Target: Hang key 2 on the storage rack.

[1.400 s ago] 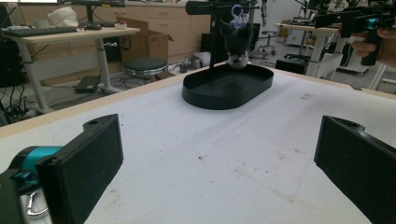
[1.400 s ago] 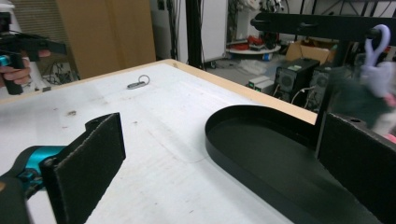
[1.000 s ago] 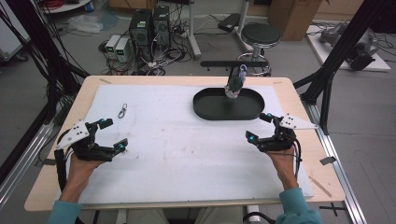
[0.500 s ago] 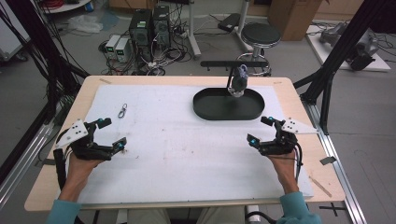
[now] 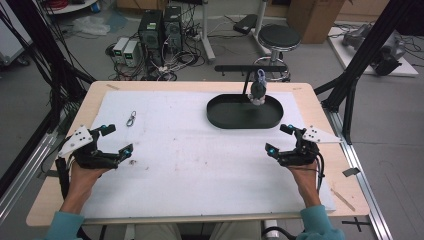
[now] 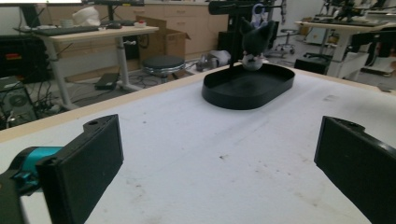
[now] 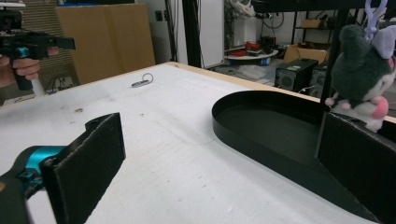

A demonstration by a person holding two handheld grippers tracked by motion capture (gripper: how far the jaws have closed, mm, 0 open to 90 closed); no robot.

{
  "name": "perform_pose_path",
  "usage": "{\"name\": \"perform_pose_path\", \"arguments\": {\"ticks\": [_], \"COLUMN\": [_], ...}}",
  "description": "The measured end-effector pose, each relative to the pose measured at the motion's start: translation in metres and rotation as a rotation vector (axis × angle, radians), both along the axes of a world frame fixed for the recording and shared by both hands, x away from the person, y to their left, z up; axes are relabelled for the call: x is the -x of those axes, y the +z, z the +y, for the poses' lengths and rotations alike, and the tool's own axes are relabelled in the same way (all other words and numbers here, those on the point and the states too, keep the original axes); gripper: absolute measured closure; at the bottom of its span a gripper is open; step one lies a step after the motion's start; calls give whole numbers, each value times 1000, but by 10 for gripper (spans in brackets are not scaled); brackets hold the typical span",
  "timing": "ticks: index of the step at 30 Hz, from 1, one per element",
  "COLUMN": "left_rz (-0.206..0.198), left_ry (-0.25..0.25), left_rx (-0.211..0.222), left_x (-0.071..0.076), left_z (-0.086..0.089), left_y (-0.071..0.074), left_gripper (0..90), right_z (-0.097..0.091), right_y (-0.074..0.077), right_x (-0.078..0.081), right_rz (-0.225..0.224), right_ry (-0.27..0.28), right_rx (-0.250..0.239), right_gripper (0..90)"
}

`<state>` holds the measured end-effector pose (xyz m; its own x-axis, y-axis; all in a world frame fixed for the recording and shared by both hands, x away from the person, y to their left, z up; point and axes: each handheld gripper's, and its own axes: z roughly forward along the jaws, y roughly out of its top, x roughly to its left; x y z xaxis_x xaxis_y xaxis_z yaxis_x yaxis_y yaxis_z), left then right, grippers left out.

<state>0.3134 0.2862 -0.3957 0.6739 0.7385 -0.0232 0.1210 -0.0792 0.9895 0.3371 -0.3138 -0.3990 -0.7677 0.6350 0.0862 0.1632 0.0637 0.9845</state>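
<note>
- The left tool [image 5: 116, 139] is at the near left of the worktop [image 5: 165, 165], held in the person's left hand [image 5: 82, 175]. Its jaws stand wide apart and hold nothing.
- The right tool [image 5: 279, 139] is at the near right, held in the right hand [image 5: 302, 175]. Its jaws are also wide apart and empty.
- The black oval tray [image 5: 235, 120] lies on the far right part of the worktop, just beyond the right tool and well apart from the left one.
- A small plush toy [image 5: 258, 90] hangs by a pale purple clip from a black stand [image 5: 250, 68] over the far edge of the tray. In the right gripper view the toy [image 7: 362, 79] is dark, with a white and pink face.
- A small metal clip [image 5: 131, 119] lies on the white sheet at the far left, apart from both tools.
</note>
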Motion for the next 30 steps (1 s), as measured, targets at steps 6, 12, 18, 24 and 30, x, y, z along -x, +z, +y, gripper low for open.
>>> {"name": "perform_pose_path", "arguments": {"ticks": [6, 12, 18, 24, 30], "left_rz": [41, 97, 147, 218, 281], "left_ry": [14, 37, 74, 120, 176], "left_rx": [-43, -96, -149, -161, -190], "left_x": [-17, -39, -65, -92, -115], "left_z": [2, 3, 1, 6, 9], "left_y": [4, 14, 18, 20, 22], "left_gripper": [17, 17, 17, 17, 17], "right_z": [0, 1, 1, 2, 2], "right_y": [0, 0, 0, 0, 0], "right_x": [0, 0, 1, 1, 1], "right_rz": [-6, -8, -8, -7, -7], "right_ry": [3, 4, 14, 16, 20], "right_rx": [-4, -4, -10, -10, -5], "right_gripper": [6, 6, 6, 6, 6]}}
